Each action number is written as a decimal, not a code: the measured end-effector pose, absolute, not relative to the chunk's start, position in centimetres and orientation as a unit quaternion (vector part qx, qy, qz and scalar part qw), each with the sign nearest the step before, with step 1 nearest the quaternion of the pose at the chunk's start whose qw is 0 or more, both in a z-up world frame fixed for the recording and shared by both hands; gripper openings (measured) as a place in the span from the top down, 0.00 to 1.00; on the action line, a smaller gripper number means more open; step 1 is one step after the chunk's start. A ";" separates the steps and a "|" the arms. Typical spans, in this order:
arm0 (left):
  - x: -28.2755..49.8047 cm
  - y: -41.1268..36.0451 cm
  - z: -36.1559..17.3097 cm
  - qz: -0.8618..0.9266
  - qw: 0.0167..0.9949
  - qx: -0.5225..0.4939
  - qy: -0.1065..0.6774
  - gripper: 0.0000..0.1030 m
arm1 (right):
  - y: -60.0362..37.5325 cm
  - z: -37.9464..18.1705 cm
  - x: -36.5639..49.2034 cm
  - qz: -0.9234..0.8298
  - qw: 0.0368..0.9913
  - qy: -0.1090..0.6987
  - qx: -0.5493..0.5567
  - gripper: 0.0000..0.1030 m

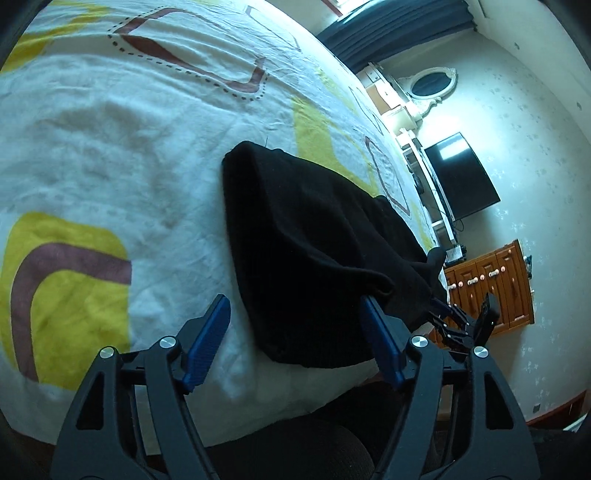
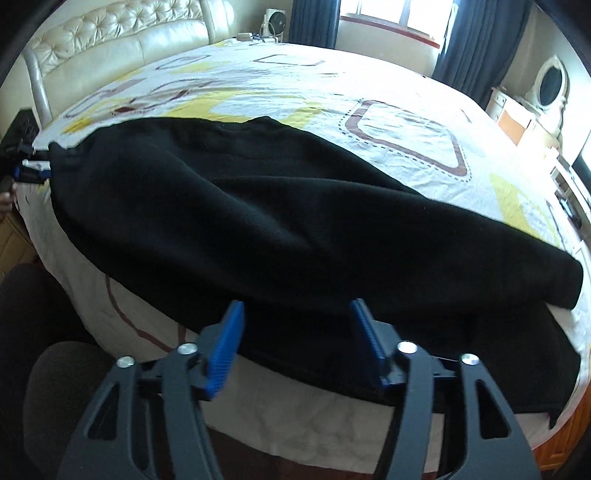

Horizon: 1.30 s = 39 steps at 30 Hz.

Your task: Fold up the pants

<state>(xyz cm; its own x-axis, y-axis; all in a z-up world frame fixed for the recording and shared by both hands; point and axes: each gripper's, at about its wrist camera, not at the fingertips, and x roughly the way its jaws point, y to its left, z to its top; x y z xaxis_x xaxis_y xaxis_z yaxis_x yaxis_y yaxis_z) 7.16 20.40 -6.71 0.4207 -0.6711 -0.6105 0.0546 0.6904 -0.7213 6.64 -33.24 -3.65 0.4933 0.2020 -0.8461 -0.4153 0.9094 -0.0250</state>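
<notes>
Black pants (image 1: pixel 303 236) lie folded lengthwise along the near edge of the bed; in the right wrist view the pants (image 2: pixel 280 221) stretch from far left to right. My left gripper (image 1: pixel 295 306) is open, its blue fingers (image 1: pixel 207 332) spread at one end of the pants, the right finger touching the cloth edge. My right gripper (image 2: pixel 295 314) is open, with the pants' near edge between and just beyond its blue fingers (image 2: pixel 229 339). The right gripper also shows in the left wrist view (image 1: pixel 458 325), and the left gripper at far left in the right wrist view (image 2: pixel 29 166).
The bed (image 2: pixel 369 92) has a white sheet with yellow and maroon shapes and a cream headboard (image 2: pixel 122 33). A wooden dresser (image 1: pixel 491 284), a TV (image 1: pixel 461 177) and a mirror (image 1: pixel 432 83) stand along the wall. A dark cushion (image 2: pixel 55 387) sits below the bed edge.
</notes>
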 end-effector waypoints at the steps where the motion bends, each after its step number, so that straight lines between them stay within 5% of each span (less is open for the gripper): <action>1: 6.5 20.8 -6.7 -0.226 0.774 -0.343 0.482 0.32 | -33.7 -3.4 6.4 0.186 0.856 0.474 -0.089 0.35; 8: 3.9 19.5 -6.1 -0.171 0.740 -0.476 0.444 0.31 | -37.2 -3.3 6.7 0.197 0.826 0.513 0.127 0.35; 17: 3.9 14.9 -5.0 -0.118 0.758 -0.453 0.455 0.31 | -41.3 -5.0 6.3 0.172 0.772 0.513 0.334 0.35; 32: 5.0 13.9 -7.3 -0.075 0.759 -0.436 0.478 0.23 | -56.8 -3.8 3.8 -0.049 0.794 0.368 0.481 0.35; 39: 5.1 13.8 -7.3 -0.079 0.758 -0.439 0.476 0.17 | -64.4 -7.5 -1.7 -0.119 0.736 0.275 0.607 0.35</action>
<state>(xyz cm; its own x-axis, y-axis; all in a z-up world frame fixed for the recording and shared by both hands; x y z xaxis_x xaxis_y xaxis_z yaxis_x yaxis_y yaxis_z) 5.12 13.76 -7.28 0.5346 -0.5375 -0.6521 -0.2974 0.6026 -0.7406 -1.67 -64.35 -7.45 0.8209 0.1590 -0.5485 0.5085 0.2337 0.8288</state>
